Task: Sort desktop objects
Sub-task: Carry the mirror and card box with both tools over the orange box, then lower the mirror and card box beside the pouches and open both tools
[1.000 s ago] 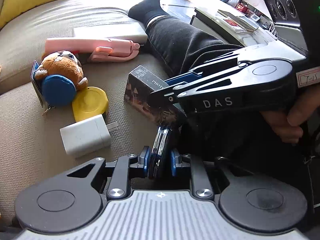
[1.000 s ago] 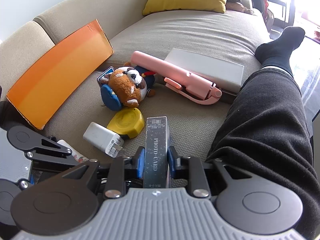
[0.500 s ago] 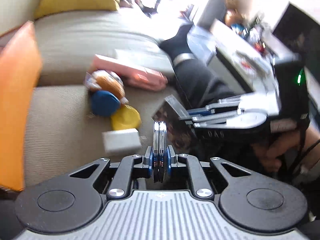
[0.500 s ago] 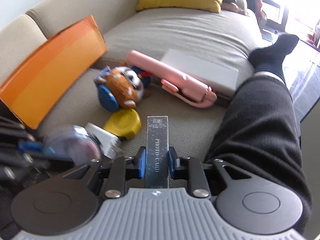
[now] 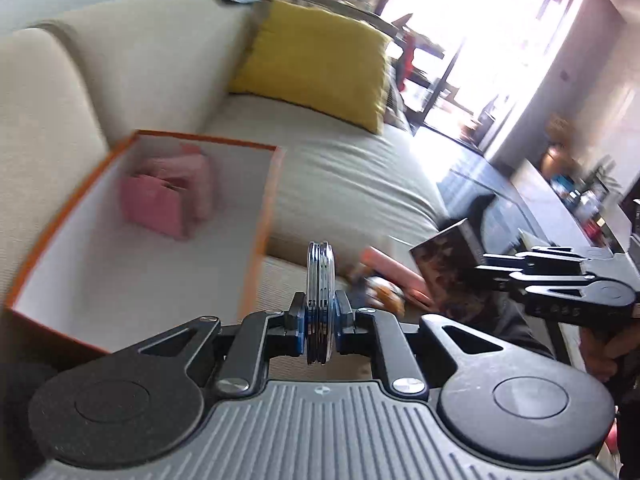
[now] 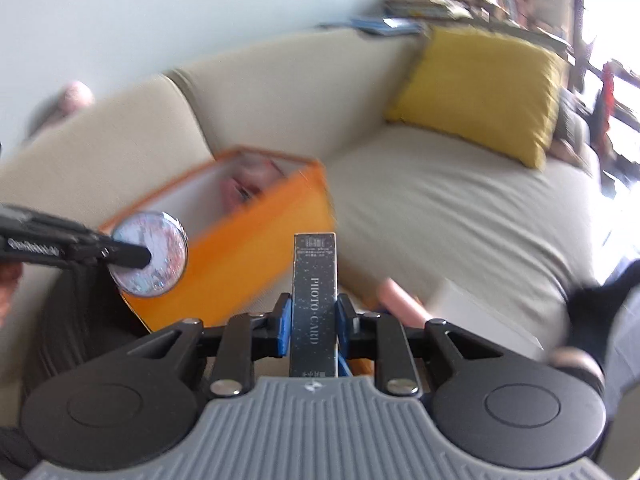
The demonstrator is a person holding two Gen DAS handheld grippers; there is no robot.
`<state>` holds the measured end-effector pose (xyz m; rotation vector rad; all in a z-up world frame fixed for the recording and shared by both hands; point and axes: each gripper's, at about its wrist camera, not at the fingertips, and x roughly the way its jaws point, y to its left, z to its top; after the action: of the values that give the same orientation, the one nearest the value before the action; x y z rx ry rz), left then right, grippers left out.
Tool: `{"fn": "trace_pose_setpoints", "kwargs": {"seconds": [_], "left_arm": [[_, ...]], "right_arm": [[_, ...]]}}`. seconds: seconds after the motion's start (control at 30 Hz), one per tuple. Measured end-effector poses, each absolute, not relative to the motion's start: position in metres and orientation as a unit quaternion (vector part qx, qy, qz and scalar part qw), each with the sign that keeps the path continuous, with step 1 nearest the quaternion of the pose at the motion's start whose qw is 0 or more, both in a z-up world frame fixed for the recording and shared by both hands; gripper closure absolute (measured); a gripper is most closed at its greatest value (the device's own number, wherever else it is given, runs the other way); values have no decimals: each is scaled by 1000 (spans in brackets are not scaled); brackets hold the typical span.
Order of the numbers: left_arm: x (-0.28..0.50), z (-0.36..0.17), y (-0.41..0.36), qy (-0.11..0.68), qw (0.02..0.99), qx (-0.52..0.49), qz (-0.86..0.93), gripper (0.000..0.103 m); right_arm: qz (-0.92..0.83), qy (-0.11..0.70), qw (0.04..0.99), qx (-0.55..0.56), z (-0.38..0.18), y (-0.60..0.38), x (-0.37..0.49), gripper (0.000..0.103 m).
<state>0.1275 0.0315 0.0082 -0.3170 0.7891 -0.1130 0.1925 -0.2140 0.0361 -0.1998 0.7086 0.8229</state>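
Note:
My left gripper [image 5: 319, 314] is shut on a thin round disc [image 5: 319, 280], held edge-on in the air; in the right wrist view the disc [image 6: 150, 258] shows its flat glittery face. My right gripper [image 6: 314, 326] is shut on a dark photo card box [image 6: 315, 300], also raised; it shows in the left wrist view [image 5: 452, 268] at right. An orange box [image 5: 256, 248] with a white inside lies open on the sofa ahead of both grippers, with a pink object [image 5: 168, 196] in it.
A beige sofa [image 6: 440, 200] with a yellow cushion [image 6: 484, 92]. A pink selfie stick [image 5: 394, 272], a plush toy [image 5: 380, 292] and a white flat box [image 6: 480, 312] lie on the seat. The person's dark-trousered leg [image 6: 600, 296] is at right. A cluttered table [image 5: 580, 208] stands beyond.
Both grippers have lifted off the sofa seat and swung left toward the orange box, still holding the disc and the photo card box. The box's inside is now in view.

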Motion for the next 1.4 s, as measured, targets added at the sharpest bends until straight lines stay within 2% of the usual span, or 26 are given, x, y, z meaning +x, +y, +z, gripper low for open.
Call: {"fn": "trace_pose_setpoints", "kwargs": {"seconds": [0.13, 0.23, 0.37, 0.6, 0.67, 0.9, 1.4], "left_arm": [[140, 17, 78, 372, 911, -177, 26, 88], [161, 6, 114, 374, 895, -233, 65, 88], [186, -24, 144, 384, 873, -273, 124, 89], [230, -70, 155, 389, 834, -333, 205, 89], [240, -76, 155, 384, 843, -310, 216, 89], [251, -105, 168, 404, 812, -372, 198, 89], [263, -133, 189, 382, 784, -429, 237, 89]], "right_arm": [[452, 317, 827, -108, 63, -148, 216, 79], [510, 324, 785, -139, 68, -81, 240, 79], [535, 341, 741, -219, 37, -6, 268, 79], [565, 396, 666, -283, -23, 86, 311, 79], [568, 395, 648, -318, -34, 97, 321, 79], [597, 390, 606, -352, -64, 109, 330, 79], [600, 342, 599, -405, -88, 121, 309, 79]]}}
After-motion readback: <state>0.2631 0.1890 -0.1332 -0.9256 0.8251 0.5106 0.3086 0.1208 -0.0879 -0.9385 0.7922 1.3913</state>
